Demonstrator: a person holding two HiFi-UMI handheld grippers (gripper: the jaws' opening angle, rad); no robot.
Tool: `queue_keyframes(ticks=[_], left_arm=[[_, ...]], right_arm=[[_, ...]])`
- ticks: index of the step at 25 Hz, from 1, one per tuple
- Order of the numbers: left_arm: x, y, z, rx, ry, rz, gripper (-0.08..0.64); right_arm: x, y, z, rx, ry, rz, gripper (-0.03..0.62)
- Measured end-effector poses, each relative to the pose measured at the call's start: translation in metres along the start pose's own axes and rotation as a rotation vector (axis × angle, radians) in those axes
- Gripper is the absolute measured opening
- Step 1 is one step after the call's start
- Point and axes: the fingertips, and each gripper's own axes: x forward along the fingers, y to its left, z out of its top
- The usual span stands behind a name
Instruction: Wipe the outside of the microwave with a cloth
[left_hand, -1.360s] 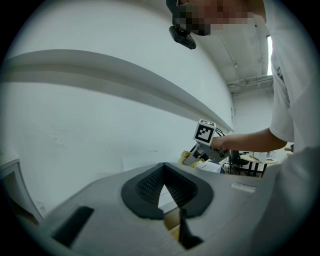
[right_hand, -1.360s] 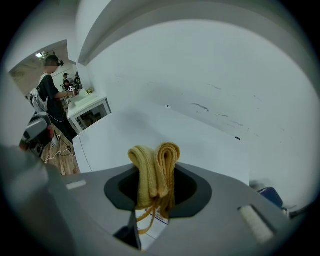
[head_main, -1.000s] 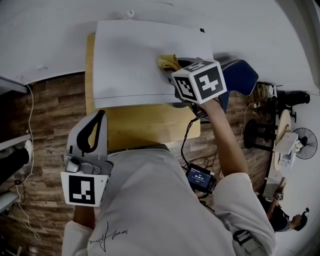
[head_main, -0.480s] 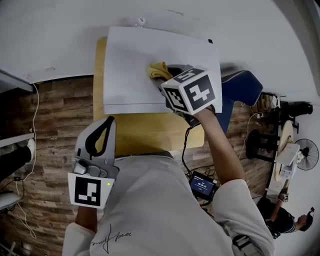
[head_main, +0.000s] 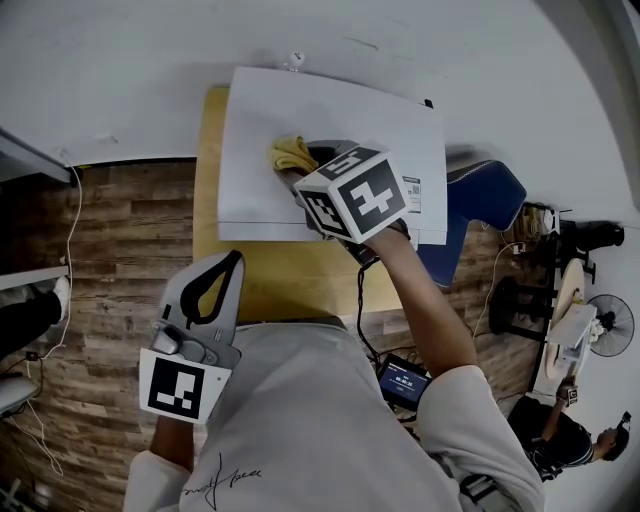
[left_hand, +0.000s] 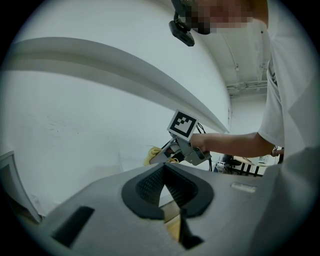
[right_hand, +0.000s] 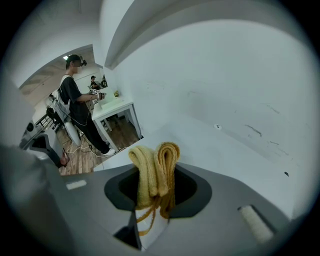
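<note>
- White wall at the back, brown plank floor below it, and a pale wooden counter pushed up against the wall.
- The microwave sits on that counter. From the head view I see its white top, with its long axis running left to right along the wall and its front edge facing the person.
- The right arm reaches out nearly straight, forearm bare, crossing the counter and the microwave's front edge. The right tool points away and to the left.
- That tool is clamped on the yellow cloth, which lies on the microwave's top, left of centre.
- The left arm is tucked back by the body. The left tool hangs over the near edge of the counter, pointing towards the microwave. Its jaws meet at the tips with nothing between them.
- In the head view the marker cube covers the right tool's grip, so only a bunch of cloth shows past it.
- The right gripper view shows the grip plainly: the cloth is folded into two upright loops side by side, one paler, one more golden. They run along the jaws, with loose threads trailing down between them.
- The left gripper view catches the right tool from the side, its cloth end low against the white surface.
- Only the right gripper view shows a second person standing at a white table. A blue chair shows beside the counter in the head view.
</note>
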Motion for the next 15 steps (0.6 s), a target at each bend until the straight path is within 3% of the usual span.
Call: queue_keyframes(ticks=[15], left_arm=[[-0.010,0.014,-0.006,-0.019,0.022,0.016,0.002]], right_arm=[[0.027,0.042,0.037,-0.026,-0.041,0.105,0.124]])
